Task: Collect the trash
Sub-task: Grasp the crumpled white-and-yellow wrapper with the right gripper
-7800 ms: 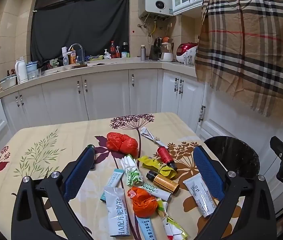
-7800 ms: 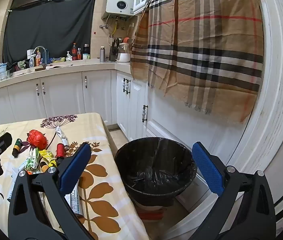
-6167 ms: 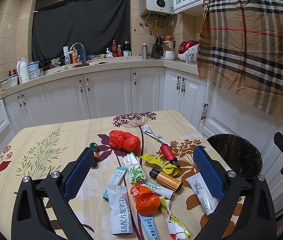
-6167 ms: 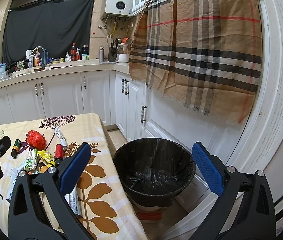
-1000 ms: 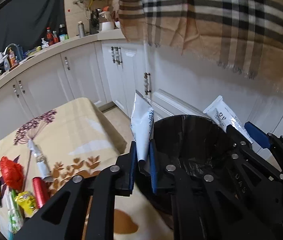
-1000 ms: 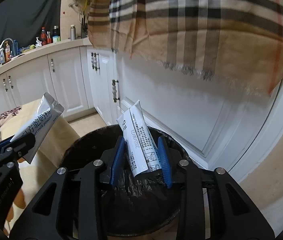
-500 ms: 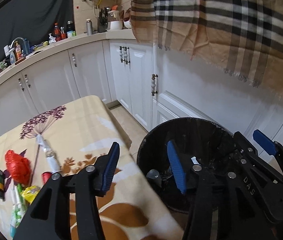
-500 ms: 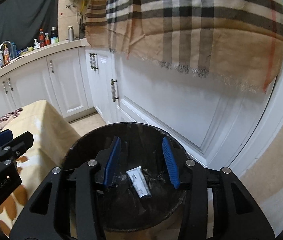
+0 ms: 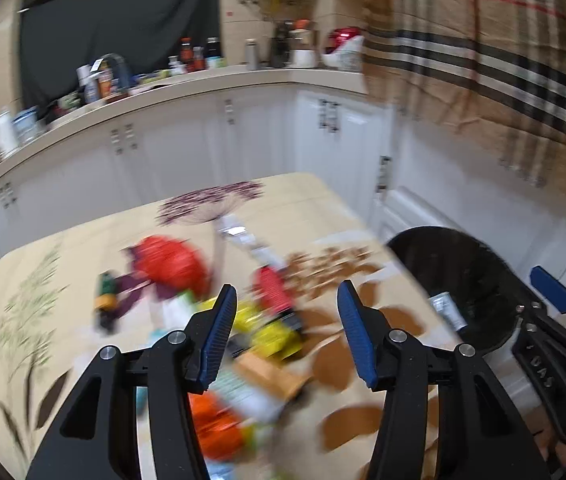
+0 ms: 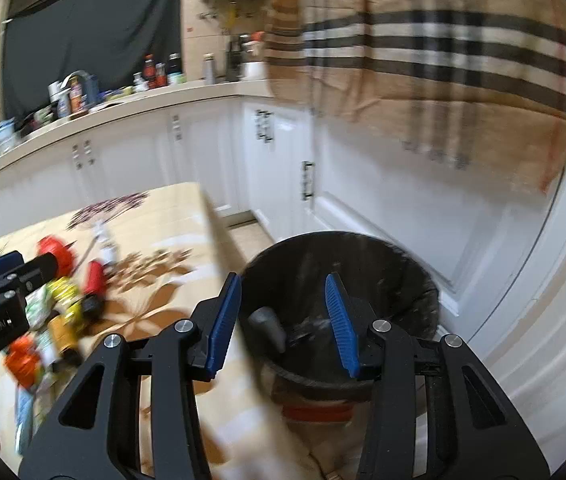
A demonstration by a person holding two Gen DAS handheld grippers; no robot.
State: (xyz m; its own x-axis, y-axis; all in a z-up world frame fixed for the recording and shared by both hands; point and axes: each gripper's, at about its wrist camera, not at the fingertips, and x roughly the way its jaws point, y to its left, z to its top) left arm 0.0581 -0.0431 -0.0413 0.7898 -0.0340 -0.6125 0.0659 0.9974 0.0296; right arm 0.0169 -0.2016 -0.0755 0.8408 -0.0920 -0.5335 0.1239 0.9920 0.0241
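Okay, blurry as anything, but still readable. Left gripper [image 9: 287, 290] open, blue pads well apart after just spreading wider, nothing between them. Hanging over the table [image 9: 283, 196] with its flowery cloth, pointed down at the trash pile. In that pile: a red bag [image 9: 167, 264] farthest back, a red-capped bottle [image 9: 271, 288] just right of it, a yellow wrapper [image 9: 275, 334] nearer the camera, an orange bag [image 9: 211, 428] lowest in the frame, and a small dark bottle [image 9: 105, 300] off to the left. All smeared, so no reading any labels.

Right gripper [image 10: 283, 280] open as well, jaws narrower than the left pair and also just eased wider, gap empty. Held above the black bin [image 10: 323, 236], looking straight into it. Bin down on the floor just beside the table's edge, lined with a black bag. Inside, from the left wrist view, a white tube [image 9: 447, 312] lying against the wall. Also something dark grey in there from the right wrist view, too fuzzy to name.

Behind the bin, white cabinet doors [image 10: 383, 208] and a plaid cloth [image 10: 423, 60] draped above them.
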